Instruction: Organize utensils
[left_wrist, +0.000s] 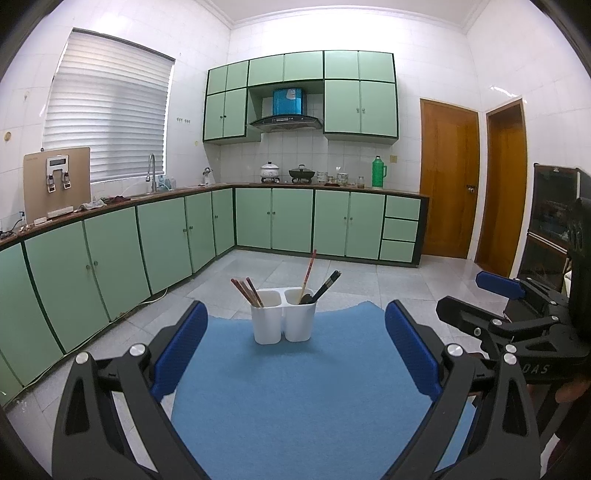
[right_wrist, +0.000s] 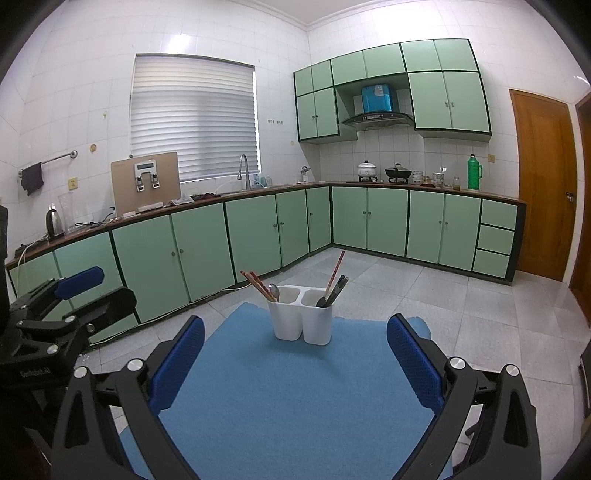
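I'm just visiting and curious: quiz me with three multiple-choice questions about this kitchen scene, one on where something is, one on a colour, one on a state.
1. Where does the white utensil holder stand?
A. on the blue mat
B. on the counter
C. in the sink

2. What colour is the thermos on the counter?
A. red
B. green
C. yellow

3. How is the left gripper?
A. shut on a spoon
B. open and empty
C. shut on chopsticks

Answers: 1 A, the holder sits on the mat. 2 B, it is plainly green. 3 B, its blue pads stand wide apart with nothing between.
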